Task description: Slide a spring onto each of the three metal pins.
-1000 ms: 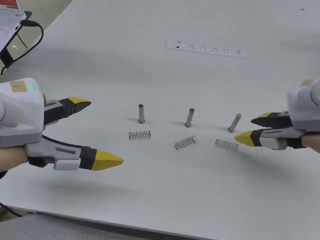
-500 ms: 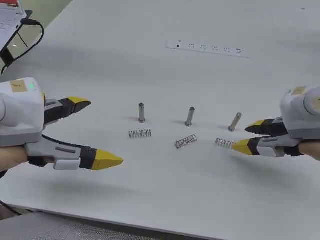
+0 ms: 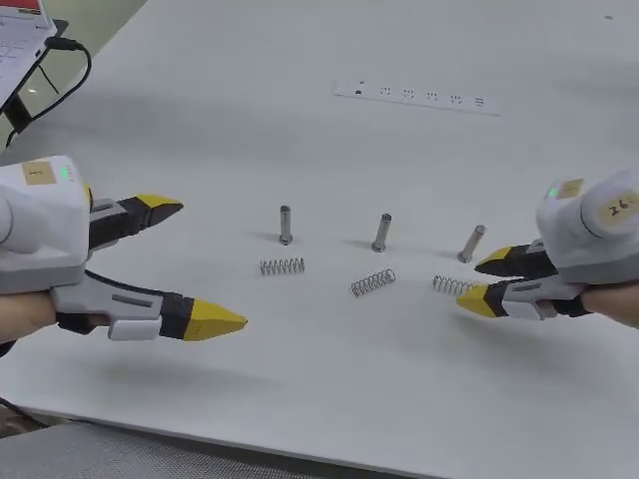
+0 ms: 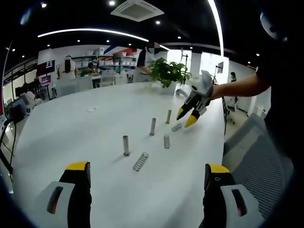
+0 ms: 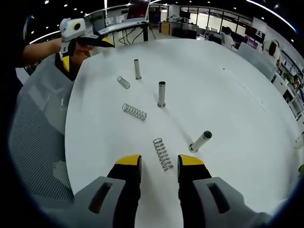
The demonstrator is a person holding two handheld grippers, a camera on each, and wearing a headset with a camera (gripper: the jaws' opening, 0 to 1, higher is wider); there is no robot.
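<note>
At the far left edge of the white table, a laptop and a black cable sit at the top corner. Below them the left gripper hovers over the near part of the table, its yellow-tipped jaws spread wide and released, with nothing between them. To its right stands the left pin, upright, with the left spring lying flat on the table just in front of it, apart from it. Next comes the middle pin, also standing, and the middle spring lies at a slant just in front of it, not touching. Far behind these, a white power strip lies along the table. Further right the right pin stands on the table and looks tilted to the right in the head view. The right spring lies flat just in front of it. The right gripper is low at this spring, its jaws parted more narrowly and unclenched; in the right gripper view the spring's near end lies between the two yellow tips, and no contact shows. No spring is on any pin.
</note>
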